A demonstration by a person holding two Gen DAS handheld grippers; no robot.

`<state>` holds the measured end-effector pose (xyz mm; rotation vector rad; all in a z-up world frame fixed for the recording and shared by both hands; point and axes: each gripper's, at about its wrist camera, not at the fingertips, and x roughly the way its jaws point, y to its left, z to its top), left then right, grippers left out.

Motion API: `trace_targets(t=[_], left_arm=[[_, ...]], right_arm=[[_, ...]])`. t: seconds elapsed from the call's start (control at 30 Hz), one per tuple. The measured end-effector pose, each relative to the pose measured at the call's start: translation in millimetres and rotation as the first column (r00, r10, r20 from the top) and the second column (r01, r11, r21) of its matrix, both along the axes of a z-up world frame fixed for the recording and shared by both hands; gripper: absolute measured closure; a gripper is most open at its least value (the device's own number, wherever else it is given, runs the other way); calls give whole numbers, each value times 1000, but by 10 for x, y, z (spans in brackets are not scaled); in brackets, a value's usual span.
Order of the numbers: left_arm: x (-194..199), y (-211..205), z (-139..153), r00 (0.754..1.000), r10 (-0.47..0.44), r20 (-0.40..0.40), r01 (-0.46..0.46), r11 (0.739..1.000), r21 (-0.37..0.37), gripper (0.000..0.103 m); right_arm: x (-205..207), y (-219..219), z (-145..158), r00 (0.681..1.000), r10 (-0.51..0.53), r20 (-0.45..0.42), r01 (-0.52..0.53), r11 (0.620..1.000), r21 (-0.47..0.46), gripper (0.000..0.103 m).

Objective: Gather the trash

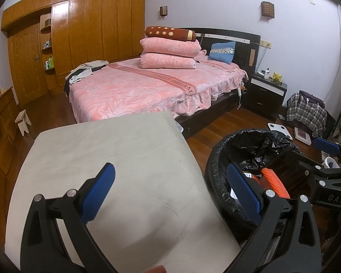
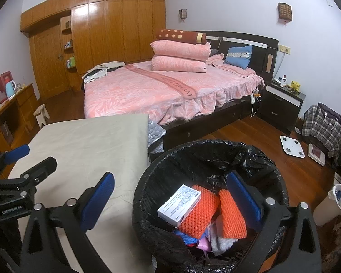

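Note:
A black bin [image 2: 147, 195] lined with a black bag stands right of the grey-covered table [image 2: 84, 150]. In it lie a white box [image 2: 179, 204], orange foam netting [image 2: 231, 216] and other scraps. My right gripper [image 2: 170, 200] is open and empty, its right finger over the bin, its left finger over the table edge. My left gripper [image 1: 172, 193] is open and empty above the table [image 1: 116, 159], with its right finger over the bin's rim [image 1: 213, 159]. Orange netting [image 1: 275, 182] shows in the bin there. Each gripper shows at the edge of the other's view.
A pink-covered bed [image 2: 161, 91] with folded blankets stands behind the table. A dark nightstand [image 2: 282, 104], a white scale [image 2: 292, 146] and a plaid bag [image 2: 322, 127] sit at the right. A small white bin [image 2: 332, 204] stands on the floor. A wooden wardrobe [image 2: 106, 27] lines the far wall.

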<state>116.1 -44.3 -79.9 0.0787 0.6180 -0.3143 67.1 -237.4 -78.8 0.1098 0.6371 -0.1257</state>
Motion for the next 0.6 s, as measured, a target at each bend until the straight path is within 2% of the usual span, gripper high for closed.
trace_targets(t=[0.6], left_arm=[[5, 22, -6, 1000, 2, 0, -2, 1000, 3, 7]], right_arm=[[12, -3, -6, 1000, 0, 0, 0, 1000, -3, 6]])
